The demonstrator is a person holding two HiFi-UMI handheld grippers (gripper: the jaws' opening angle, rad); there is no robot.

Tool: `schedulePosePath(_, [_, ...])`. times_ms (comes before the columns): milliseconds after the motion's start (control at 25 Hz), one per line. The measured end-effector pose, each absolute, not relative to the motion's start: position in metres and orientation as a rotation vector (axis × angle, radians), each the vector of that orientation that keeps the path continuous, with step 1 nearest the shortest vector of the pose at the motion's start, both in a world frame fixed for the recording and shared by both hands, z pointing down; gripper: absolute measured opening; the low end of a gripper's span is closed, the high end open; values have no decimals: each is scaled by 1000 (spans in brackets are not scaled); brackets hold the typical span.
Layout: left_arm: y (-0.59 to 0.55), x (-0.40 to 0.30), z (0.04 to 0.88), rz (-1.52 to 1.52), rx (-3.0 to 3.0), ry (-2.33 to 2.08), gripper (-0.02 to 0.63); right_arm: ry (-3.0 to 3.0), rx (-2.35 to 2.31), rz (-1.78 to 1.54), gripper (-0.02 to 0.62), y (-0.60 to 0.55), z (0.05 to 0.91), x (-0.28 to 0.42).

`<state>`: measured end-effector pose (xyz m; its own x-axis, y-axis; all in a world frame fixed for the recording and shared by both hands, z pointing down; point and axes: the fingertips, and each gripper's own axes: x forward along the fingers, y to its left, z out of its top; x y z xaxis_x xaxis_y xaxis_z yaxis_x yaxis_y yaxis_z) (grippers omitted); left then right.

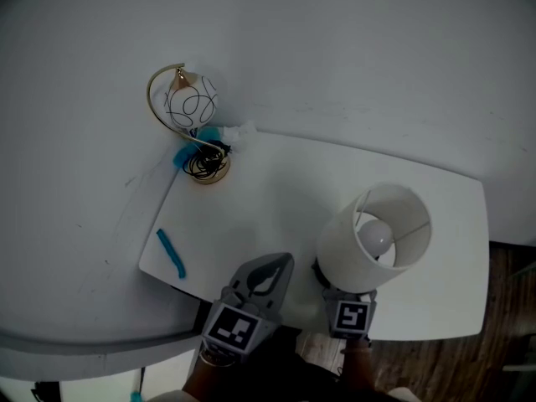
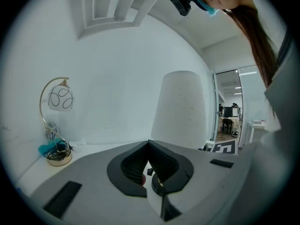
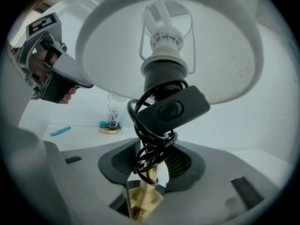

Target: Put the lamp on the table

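Lamp (image 1: 377, 237) at near edge of white table (image 1: 276, 191), its brass stem (image 3: 146, 175) between parted jaws of right gripper (image 3: 151, 163), pads off it; left gripper (image 1: 280, 264) just beside, clenched empty.

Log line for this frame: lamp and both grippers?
lamp: upright, near edge of table | right gripper: open, lamp stem between jaws | left gripper: shut, empty

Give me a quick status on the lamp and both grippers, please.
Left gripper shut, empty. Right gripper open around stem, not gripping. Lamp upright on table. Small lamp at far corner, well apart.
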<state>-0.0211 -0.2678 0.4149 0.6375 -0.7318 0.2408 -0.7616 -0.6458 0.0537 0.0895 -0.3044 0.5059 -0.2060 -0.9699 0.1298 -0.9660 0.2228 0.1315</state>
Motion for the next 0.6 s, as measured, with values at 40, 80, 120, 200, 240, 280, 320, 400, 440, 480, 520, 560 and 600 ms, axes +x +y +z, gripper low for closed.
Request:
schedulePosePath(40, [-266,-22,414,297,2705,-1242,-6,-2305,1853,-29,146,-304,506,90])
schedulePosePath(80, [-265,-22,414,297,2706,-1242,-6,-2303,1855,-26,146,-303,506,90])
schedulePosePath(120, [-263,-22,413,297,2707,-1242,-6,-2302,1856,-24,147,-302,506,90])
schedulePosePath(200, [-261,-23,412,293,2706,-1242,-6,-2298,1858,-24,149,-300,506,90])
schedulePosePath(240, [-260,-23,411,291,2705,-1242,-6,-2297,1861,-24,152,-299,505,91])
schedulePosePath(280, [-259,-23,411,290,2704,-1242,-6,-2296,1863,-24,153,-298,505,91])
schedulePosePath(320, [-257,-23,411,291,2704,-1242,-6,-2294,1864,-24,155,-297,505,92])
schedulePosePath(400, [-254,-23,410,291,2705,-1241,-6,-2286,1864,-23,158,-295,506,92])
schedulePosePath(440, [-252,-22,409,290,2706,-1240,-6,-2282,1864,-22,158,-294,506,93])
schedulePosePath(480, [-250,-22,408,290,2706,-1238,-6,-2279,1863,-18,158,-293,505,93])
schedulePosePath(520, [-249,-22,407,290,2707,-1236,-6,-2278,1864,-12,161,-292,505,93])
schedulePosePath(560, [-247,-22,407,290,2709,-1235,-6,-2278,1866,-6,163,-291,505,93])
schedulePosePath(600, [-245,-22,406,291,2710,-1234,-6,-2279,1867,0,164,-290,504,93])
